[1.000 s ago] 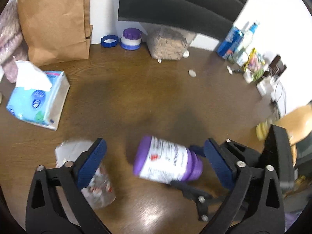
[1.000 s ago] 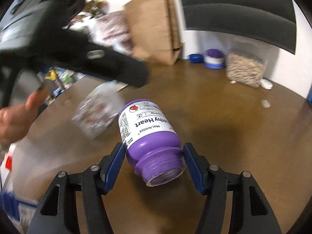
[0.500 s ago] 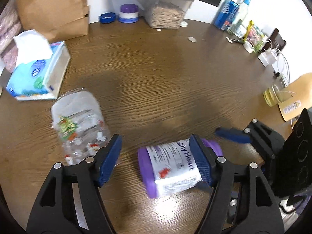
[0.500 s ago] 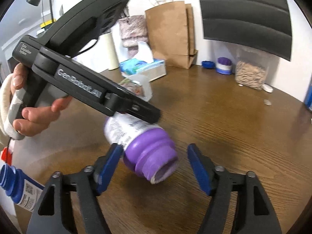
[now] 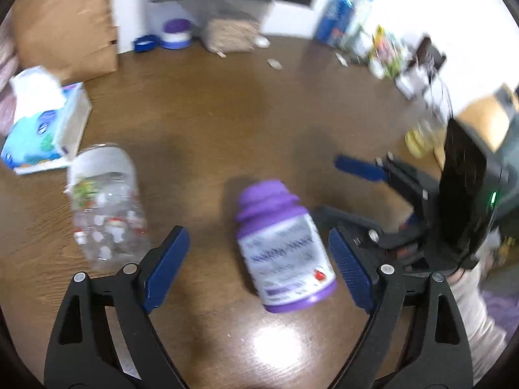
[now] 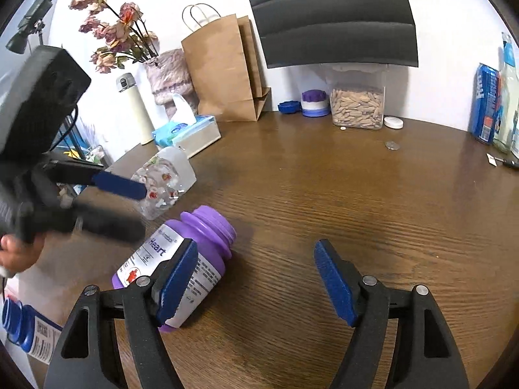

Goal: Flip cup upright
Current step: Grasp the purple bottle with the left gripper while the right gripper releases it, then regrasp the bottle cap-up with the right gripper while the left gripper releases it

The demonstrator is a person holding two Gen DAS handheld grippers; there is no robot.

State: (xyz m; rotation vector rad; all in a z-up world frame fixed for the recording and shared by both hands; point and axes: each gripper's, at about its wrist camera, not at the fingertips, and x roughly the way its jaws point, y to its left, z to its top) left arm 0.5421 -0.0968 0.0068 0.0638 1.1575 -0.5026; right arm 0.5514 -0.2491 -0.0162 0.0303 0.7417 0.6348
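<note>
Purple bottle [image 5: 281, 249] now out of my grasp, lying on tabletop [image 5: 227, 123]; left gripper [image 5: 259, 270] and right gripper [image 6: 256, 287] both released. Not upright; regrasp needed.

Bottle [image 6: 175, 265]: lies on its side on the surface [image 6: 356, 201].
Clear jar [image 6: 163, 181]: lies behind the bottle, to its left.
Tissue box [image 6: 188, 133]: behind the clear jar.
Paper bag [image 6: 223, 71]: behind the tissue box, by the wall.
</note>
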